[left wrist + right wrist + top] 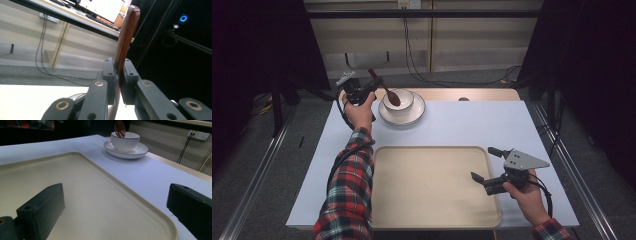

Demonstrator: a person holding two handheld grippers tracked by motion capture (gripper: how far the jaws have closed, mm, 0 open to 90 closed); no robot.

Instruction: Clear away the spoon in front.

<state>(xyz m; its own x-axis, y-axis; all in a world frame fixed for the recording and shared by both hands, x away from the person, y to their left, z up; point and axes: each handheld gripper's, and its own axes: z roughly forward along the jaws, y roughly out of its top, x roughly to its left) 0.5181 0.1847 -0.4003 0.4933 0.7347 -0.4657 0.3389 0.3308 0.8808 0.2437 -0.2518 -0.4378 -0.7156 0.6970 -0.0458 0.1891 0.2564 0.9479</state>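
The left gripper (362,92) has its jaws clamped on the handle of a brown wooden spoon (386,90). The handle rises above the jaws in the left gripper view, and the spoon's head dips over the white bowl (398,103), which stands on a white saucer (412,116) just beside those jaws. The right gripper (486,166) hangs with jaws spread wide and holding nothing, over the right edge of the beige tray (432,190). Ahead of its jaws lies bare tray, then white table (492,122), then the bowl well apart.
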